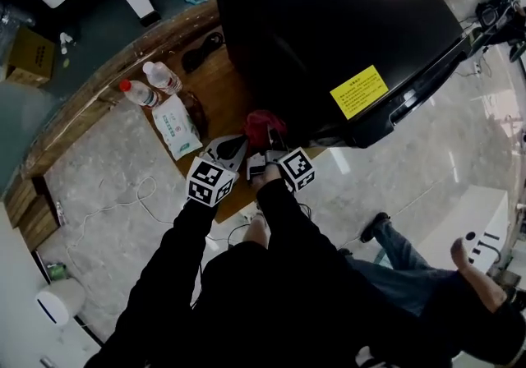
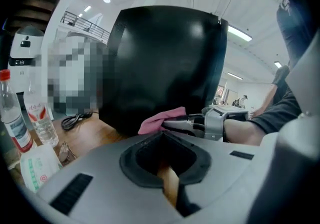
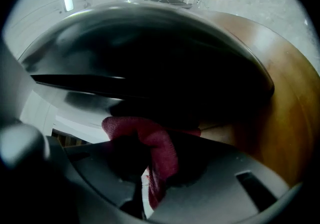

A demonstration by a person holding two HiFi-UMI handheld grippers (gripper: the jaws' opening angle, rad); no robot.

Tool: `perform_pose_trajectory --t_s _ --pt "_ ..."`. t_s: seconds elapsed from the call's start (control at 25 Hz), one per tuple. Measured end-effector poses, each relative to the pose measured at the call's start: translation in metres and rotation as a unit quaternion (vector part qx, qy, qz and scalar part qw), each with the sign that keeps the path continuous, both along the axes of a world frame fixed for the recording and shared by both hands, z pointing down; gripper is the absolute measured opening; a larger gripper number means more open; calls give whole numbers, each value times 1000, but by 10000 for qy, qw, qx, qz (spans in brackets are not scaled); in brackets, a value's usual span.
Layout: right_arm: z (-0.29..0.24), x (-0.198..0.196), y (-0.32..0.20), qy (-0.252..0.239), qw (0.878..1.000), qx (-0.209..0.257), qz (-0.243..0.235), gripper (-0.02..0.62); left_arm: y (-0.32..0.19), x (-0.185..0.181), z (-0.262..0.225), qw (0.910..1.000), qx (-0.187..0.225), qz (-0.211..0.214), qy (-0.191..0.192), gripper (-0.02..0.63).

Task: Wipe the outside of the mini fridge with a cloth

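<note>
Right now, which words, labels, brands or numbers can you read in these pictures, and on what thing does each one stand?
Nothing here reads clearly enough to quote.
Yellow label on the mini fridge: black print, too small.
Wipes pack: green print, too small.
Red-capped bottle and clear bottle: labels blurred.

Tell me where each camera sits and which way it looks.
Head view: on the person's head, looking steeply down at the mini fridge, left gripper, right gripper and black sleeves.
Left gripper view: on the left gripper, facing the fridge; its shut jaws show.
Right gripper view: on the right gripper, close to the fridge; its jaws clamp the cloth.
Shared: fridge and cloth, in both gripper views.
</note>
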State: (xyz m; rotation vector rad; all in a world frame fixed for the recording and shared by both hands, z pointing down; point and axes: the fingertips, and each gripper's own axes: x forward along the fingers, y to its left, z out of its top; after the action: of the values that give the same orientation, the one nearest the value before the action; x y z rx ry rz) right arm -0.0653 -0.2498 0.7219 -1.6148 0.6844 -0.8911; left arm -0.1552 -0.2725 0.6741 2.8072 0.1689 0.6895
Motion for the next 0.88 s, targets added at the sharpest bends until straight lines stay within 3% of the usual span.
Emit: perform_pose_trajectory --t_s 0.24,0.6,0.68,0.88 --pt "50 -2 3 -271 9993 -276 -4 63 -4 -10 31 9993 -170 -183 -269 6" --pt "100 -4 12 -631 9959 -631 -121 63 -13 -27 22 9982 -304 -502 -108 6" --pt "88 -10 9 -412 9958 -698 -423 61 -13 -29 6 9979 -294 -569 62 6" --pt "-9 -33 -4 828 9849 -506 -1435 61 -7 -31 -61 9978 81 -380 542 6"
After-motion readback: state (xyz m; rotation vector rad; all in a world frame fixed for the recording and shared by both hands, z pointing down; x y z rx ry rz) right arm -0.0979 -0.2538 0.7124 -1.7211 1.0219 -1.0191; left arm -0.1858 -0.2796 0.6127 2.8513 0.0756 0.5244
